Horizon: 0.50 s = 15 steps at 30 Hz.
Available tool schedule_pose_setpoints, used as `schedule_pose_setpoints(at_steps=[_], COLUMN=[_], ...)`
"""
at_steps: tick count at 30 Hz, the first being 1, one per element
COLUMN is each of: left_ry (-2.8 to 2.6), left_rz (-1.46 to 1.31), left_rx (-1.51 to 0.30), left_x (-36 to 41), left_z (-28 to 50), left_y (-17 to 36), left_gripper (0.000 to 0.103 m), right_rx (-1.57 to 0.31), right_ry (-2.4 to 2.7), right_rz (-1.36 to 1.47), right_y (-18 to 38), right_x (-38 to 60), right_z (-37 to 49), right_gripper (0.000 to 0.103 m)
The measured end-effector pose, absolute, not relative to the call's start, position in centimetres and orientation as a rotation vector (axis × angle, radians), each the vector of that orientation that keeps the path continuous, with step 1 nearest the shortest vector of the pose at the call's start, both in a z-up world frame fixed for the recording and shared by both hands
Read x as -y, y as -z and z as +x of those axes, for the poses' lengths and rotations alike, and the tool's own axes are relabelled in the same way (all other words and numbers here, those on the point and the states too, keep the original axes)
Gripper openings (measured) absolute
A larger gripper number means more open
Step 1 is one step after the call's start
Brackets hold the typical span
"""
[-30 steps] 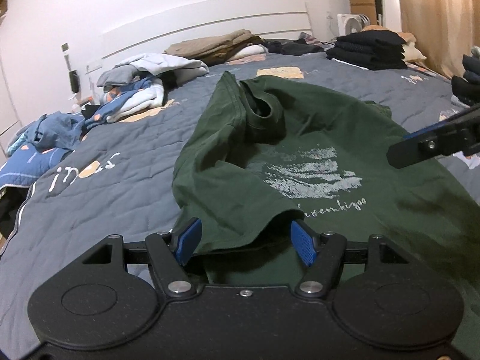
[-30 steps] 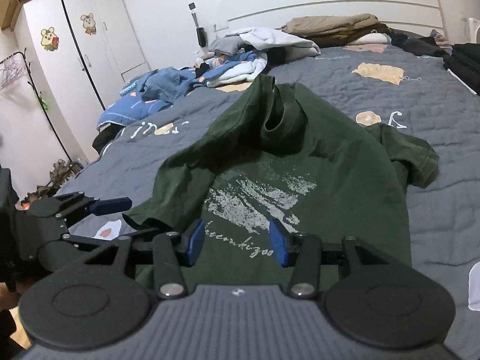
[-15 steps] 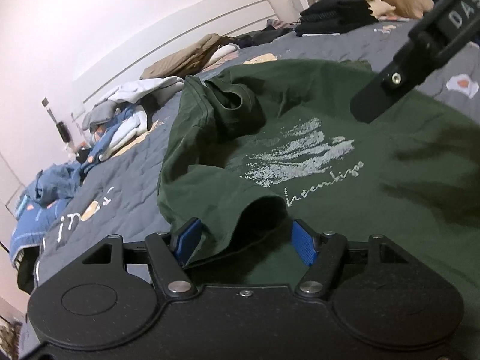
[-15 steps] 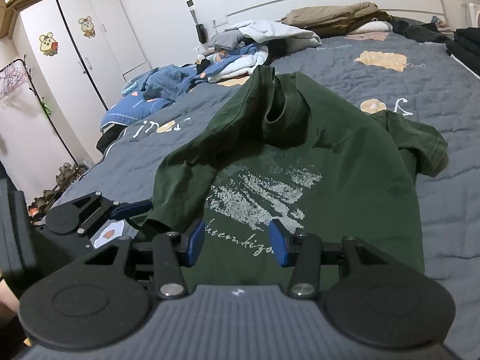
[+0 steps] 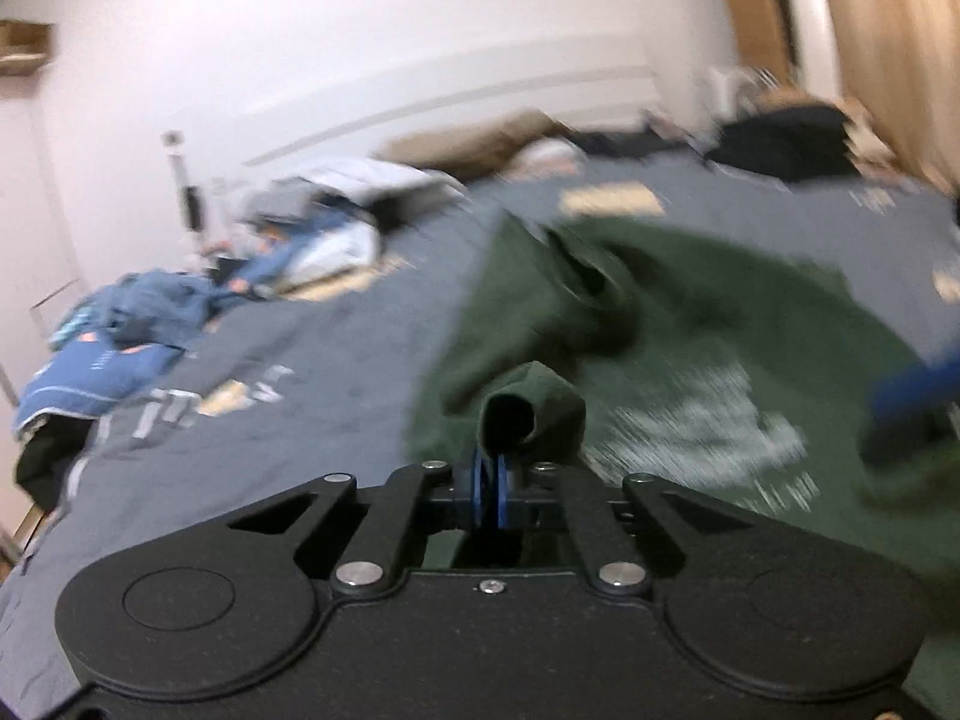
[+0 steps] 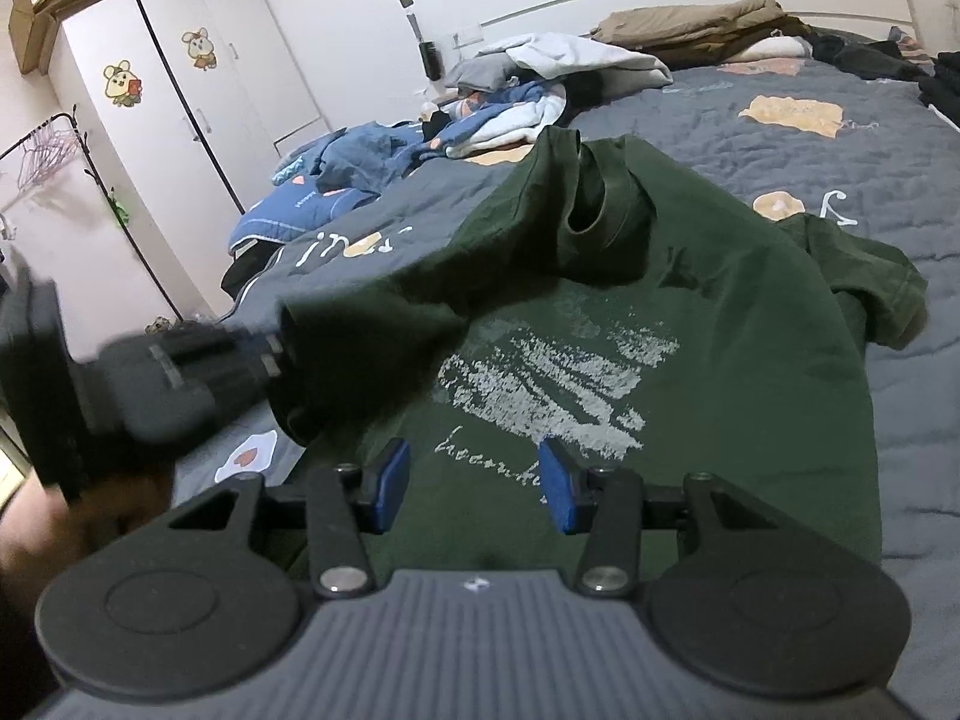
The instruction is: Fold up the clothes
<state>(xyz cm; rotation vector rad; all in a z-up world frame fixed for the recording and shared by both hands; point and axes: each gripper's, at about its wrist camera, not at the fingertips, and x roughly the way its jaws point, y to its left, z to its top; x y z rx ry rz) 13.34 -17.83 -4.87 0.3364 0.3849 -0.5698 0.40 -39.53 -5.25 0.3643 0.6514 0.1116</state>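
A dark green T-shirt (image 6: 720,312) with a white print lies chest-up on the grey quilt (image 6: 840,180), collar toward the headboard. My left gripper (image 5: 491,480) is shut on a bunched fold of its left sleeve (image 5: 531,408), and the cloth stands up just past the blue pads. In the right wrist view the left gripper (image 6: 180,378) is blurred at the left, lifting that sleeve (image 6: 360,336) off the bed. My right gripper (image 6: 474,480) hovers open over the shirt's lower front with nothing between its pads. One of its blue fingers (image 5: 912,387) shows at the right edge of the left wrist view.
Loose blue and white clothes (image 6: 372,162) are piled at the bed's left side, and beige garments (image 6: 690,24) lie by the headboard. A folded black stack (image 5: 786,132) sits at the far right. A white wardrobe (image 6: 168,90) stands to the left.
The left gripper has gone from open around the sleeve edge to shut on it, and has swung up and sideways with the sleeve. The right gripper has stayed put.
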Motion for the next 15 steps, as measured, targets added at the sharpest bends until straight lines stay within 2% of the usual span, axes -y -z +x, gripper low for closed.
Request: schedule_pose_setpoints(at_steps=[6, 15], left_ry=[0.419, 0.206], left_rz=[0.205, 0.153], left_rx=[-0.336, -0.314], left_x=[14.5, 11.1], left_z=[18.0, 25.8], left_y=[1.5, -2.3], left_gripper=[0.002, 0.002], right_rx=[-0.648, -0.644], right_ry=[-0.113, -0.106], right_rz=[0.369, 0.38], right_y=[5.2, 5.3], right_x=[39.4, 39.8], right_z=[0.5, 0.6], right_gripper=[0.046, 0.046])
